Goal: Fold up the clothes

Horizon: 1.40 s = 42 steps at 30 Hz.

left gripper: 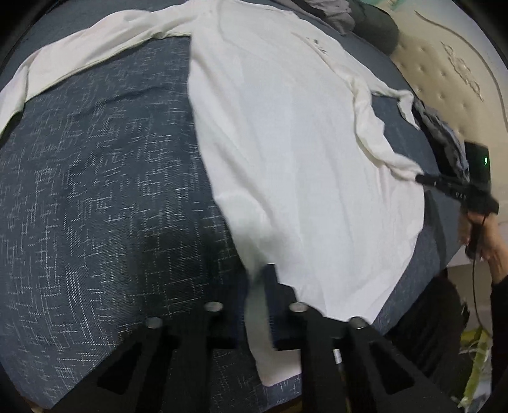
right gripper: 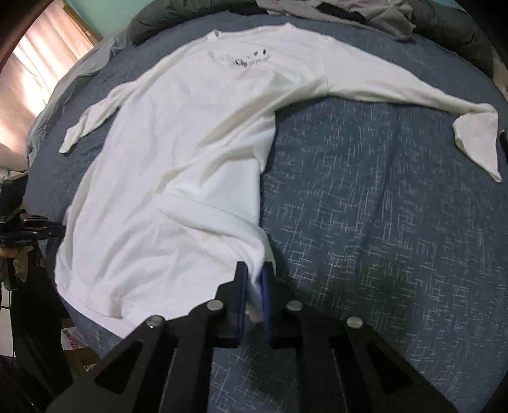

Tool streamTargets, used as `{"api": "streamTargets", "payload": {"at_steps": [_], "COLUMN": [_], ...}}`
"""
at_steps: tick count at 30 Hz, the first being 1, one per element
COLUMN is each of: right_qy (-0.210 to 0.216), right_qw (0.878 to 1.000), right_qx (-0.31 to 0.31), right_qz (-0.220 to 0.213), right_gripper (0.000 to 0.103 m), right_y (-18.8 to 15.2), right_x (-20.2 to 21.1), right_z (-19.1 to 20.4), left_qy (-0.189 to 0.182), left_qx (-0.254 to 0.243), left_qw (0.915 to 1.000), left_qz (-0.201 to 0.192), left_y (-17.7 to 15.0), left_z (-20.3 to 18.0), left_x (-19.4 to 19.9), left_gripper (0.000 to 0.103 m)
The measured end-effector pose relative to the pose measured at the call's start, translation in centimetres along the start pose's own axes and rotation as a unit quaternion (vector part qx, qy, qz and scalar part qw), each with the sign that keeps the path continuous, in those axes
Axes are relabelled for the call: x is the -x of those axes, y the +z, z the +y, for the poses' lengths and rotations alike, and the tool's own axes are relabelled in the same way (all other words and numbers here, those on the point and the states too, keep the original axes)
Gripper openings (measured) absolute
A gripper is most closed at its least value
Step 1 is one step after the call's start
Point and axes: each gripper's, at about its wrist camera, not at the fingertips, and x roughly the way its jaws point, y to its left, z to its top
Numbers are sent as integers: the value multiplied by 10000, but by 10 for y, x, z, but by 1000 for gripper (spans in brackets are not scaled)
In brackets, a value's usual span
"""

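A white long-sleeved shirt (right gripper: 177,165) lies spread on a bed covered with a dark blue patterned blanket (right gripper: 381,222). In the right wrist view, from the left: a window with a pale curtain (right gripper: 41,63), then the other tool, dark and partly cut off at the frame edge beside the shirt's hem. The shirt's body runs up the middle, with a small black print (right gripper: 249,60) near the collar. One sleeve (right gripper: 412,95) stretches far out to the right, its cuff folded back. A heap of grey clothes (right gripper: 365,16) sits beyond the collar.

The right gripper (right gripper: 254,286) is clamped on a bunched corner of the shirt's hem, white cloth pinched between its blue pads. In the left wrist view, the left gripper (left gripper: 263,305) is likewise closed narrow on the shirt's lower edge, cloth hanging between its fingers. At the right there stands a cream padded headboard (left gripper: 451,73).
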Motion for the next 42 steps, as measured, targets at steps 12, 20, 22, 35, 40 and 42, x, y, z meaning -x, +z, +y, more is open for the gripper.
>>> {"api": "streamTargets", "payload": {"at_steps": [12, 20, 22, 35, 40, 42], "right_qy": [16, -84, -54, 61, 187, 188], "right_qw": [9979, 9964, 9960, 9912, 9899, 9894], "right_qx": [-361, -613, -687, -1216, -1274, -1302], "right_qz": [-542, -573, -560, -513, -597, -621], "right_gripper": [5, 4, 4, 3, 3, 6], "right_y": [-10, -43, -53, -97, -95, -92], "right_x": [66, 94, 96, 64, 63, 62], "right_z": [-13, -36, -39, -51, -51, -50], "left_qy": [209, 447, 485, 480, 478, 446], "left_qx": [-235, -280, -247, 267, 136, 91], "left_qw": [9987, 9977, 9976, 9974, 9981, 9985], "left_qz": [-389, -427, -439, -467, -372, -313], "left_y": [9, 19, 21, 16, 6, 2], "left_z": [5, 23, 26, 54, 53, 53], "left_x": [48, 70, 74, 59, 62, 60], "left_gripper": [3, 3, 3, 4, 22, 32]}}
